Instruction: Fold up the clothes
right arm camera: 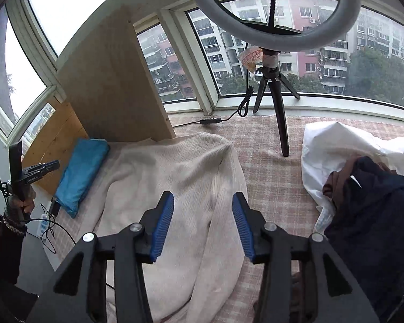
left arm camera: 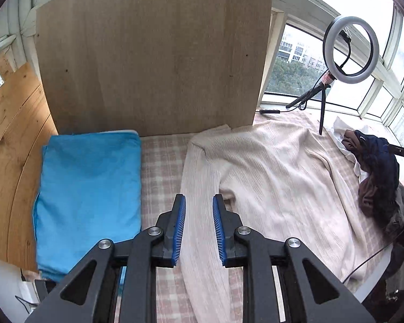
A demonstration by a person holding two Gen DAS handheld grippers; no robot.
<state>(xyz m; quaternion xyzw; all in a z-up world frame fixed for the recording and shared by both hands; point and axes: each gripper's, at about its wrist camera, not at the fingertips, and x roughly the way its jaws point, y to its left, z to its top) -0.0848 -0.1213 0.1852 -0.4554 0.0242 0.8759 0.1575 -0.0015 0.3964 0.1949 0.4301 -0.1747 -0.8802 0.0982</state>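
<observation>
A cream ribbed sweater (left arm camera: 269,167) lies spread on the checked bed cover (left arm camera: 161,161), one long sleeve (left arm camera: 199,167) running toward the camera. My left gripper (left arm camera: 199,197) hovers above that sleeve, jaws apart, nothing between the blue pads. In the right wrist view the sweater (right arm camera: 180,167) lies with its body bunched, and my right gripper (right arm camera: 203,196) hangs over its right side, open and empty. A folded blue cloth (left arm camera: 89,188) lies left of the sweater.
A pile of dark clothes (right arm camera: 377,215) sits on a white garment (right arm camera: 336,145) at the right. A ring light on a tripod (right arm camera: 274,94) stands on the cover by the window. A wooden board (left arm camera: 153,53) leans upright behind the bed.
</observation>
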